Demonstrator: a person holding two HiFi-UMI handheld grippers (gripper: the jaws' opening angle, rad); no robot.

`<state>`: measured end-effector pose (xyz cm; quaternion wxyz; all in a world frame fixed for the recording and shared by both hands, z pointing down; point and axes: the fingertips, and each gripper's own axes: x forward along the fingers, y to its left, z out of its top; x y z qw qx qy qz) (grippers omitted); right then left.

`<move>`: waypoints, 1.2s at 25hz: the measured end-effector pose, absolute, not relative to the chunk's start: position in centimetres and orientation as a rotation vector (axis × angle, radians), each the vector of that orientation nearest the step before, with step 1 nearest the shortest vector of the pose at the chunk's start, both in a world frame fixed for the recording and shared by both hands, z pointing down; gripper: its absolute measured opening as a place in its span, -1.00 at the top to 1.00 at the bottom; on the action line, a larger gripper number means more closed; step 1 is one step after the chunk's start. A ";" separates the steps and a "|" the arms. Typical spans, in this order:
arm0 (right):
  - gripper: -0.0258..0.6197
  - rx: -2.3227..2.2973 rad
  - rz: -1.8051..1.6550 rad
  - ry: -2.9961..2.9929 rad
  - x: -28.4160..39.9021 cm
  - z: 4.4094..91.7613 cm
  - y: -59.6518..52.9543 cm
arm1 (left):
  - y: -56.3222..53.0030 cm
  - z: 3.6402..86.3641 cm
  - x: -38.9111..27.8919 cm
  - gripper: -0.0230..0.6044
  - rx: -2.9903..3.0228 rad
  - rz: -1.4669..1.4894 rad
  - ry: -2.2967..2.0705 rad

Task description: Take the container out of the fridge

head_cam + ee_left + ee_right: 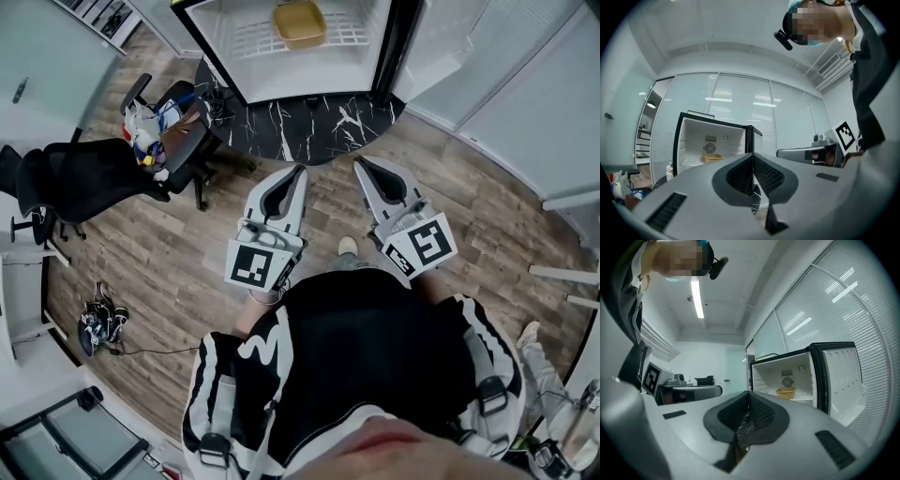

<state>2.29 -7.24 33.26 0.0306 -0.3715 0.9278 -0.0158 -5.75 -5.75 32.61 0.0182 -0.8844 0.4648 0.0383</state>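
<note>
Both claws, left claw and right claw, are closed tight and empty, pointing to 12 o'clock at the yellow container inside the open fridge, too far to grab yet.

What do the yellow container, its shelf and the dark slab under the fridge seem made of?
Container: probably plastic, matte tan-yellow, one even colour. Shelf: white wire rack, likely coated metal, thin parallel bars. Slab: black with white veins, marble look; real stone or print, cannot tell.
</note>
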 end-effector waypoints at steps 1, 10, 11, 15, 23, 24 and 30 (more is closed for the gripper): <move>0.89 -1.141 -0.049 2.860 2.5 33.3 -7.7 | -6.1 32.7 -5.6 0.90 -2.742 0.113 1.449; 0.89 -1.099 -0.060 2.881 3.9 33.8 -10.9 | -9.2 33.1 -4.2 0.90 -2.719 0.118 1.486; 0.89 -1.094 -0.066 2.883 4.0 34.0 -11.2 | -9.5 33.3 -4.1 0.90 -2.714 0.117 1.494; 0.89 -1.063 -0.090 2.898 4.4 34.7 -12.1 | -10.2 33.6 -3.4 0.90 -2.710 0.123 1.514; 0.89 -1.010 -0.081 2.900 4.0 35.0 -13.1 | -11.0 33.5 -3.8 0.90 -2.653 0.092 1.563; 0.89 -1.016 -0.088 2.899 4.1 35.1 -13.1 | -11.0 33.5 -3.8 0.90 -2.657 0.088 1.560; 0.89 -1.012 -0.077 2.900 3.8 34.1 -13.5 | -11.8 32.7 -4.1 0.90 -2.663 0.094 1.539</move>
